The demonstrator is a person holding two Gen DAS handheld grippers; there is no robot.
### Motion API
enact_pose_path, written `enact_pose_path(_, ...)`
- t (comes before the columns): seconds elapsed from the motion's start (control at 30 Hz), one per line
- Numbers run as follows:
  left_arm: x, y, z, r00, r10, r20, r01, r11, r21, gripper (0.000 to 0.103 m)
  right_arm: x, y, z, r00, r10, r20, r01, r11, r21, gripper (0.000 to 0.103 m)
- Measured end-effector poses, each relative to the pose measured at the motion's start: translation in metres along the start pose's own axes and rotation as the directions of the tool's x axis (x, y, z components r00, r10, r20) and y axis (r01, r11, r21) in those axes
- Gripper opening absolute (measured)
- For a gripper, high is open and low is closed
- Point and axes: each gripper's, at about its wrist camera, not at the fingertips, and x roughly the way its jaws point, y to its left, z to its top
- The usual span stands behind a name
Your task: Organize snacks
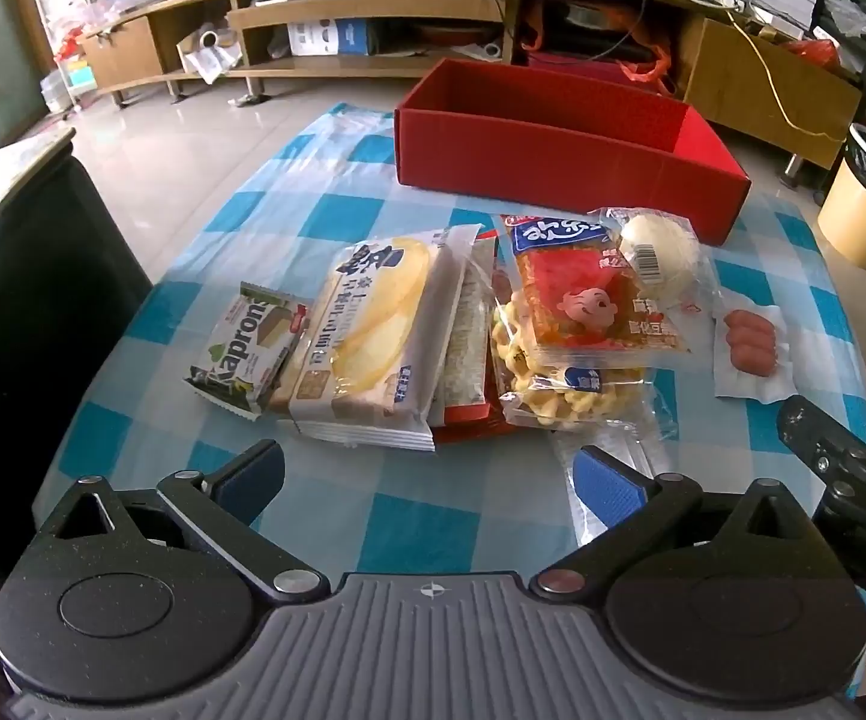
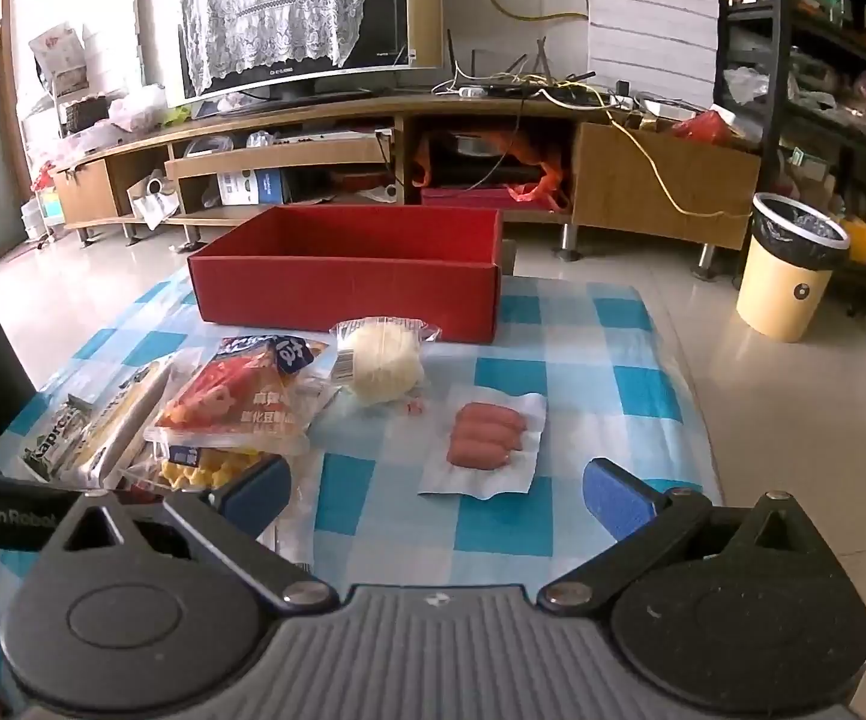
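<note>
Nothing is sorted yet, by my reckoning: the red box (image 2: 345, 294) at the far end of the checked cloth (image 2: 553, 516) looks empty, while the snack packets (image 1: 433, 324) lie heaped before it. My left gripper (image 1: 426, 474) and right gripper (image 2: 436, 495) both gape wide, holding nothing.

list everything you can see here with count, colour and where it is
red box: 1, red, open, far side of the table
checked cloth: 1, blue and white, covering the table
Kapron wafer pack: 1, green, left end of the pile
cake pack: 1, white-yellow, beside the wafer
waffle pack: 1, yellow, under the red tofu pack
white bun: 1, near the box
sausage pack: 1, pink, lying apart
bin: 1, yellow, on the floor
left gripper: open, empty
right gripper: open, empty
</note>
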Motion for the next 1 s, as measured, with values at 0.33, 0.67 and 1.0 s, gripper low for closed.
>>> enact_pose_path(0.33, -0.0001, 0.0006, -0.0003, 1.0, 0.001, -0.002, -0.001, 1.0, 0.002, 0.103, 0.0025, 0.0024, -0.0005, 1.0, 0.001, -0.013, -0.001, 1.0, 0.0, 0.101)
enact_pose_path(0.67, -0.0004, -0.0015, -0.0009, 1.0, 0.002, 0.0, -0.002, 1.0, 0.003, 0.103, 0.0029, 0.0052, -0.0021, 1.0, -0.008, 0.012, 0.008, 1.0, -0.014, 0.101)
enact_pose_path(1.0, -0.0005, -0.0018, -0.0011, 1.0, 0.001, 0.003, -0.001, 1.0, 0.001, 0.103, 0.0029, 0.0056, -0.0014, 1.0, 0.002, -0.008, -0.002, 1.0, -0.015, 0.101)
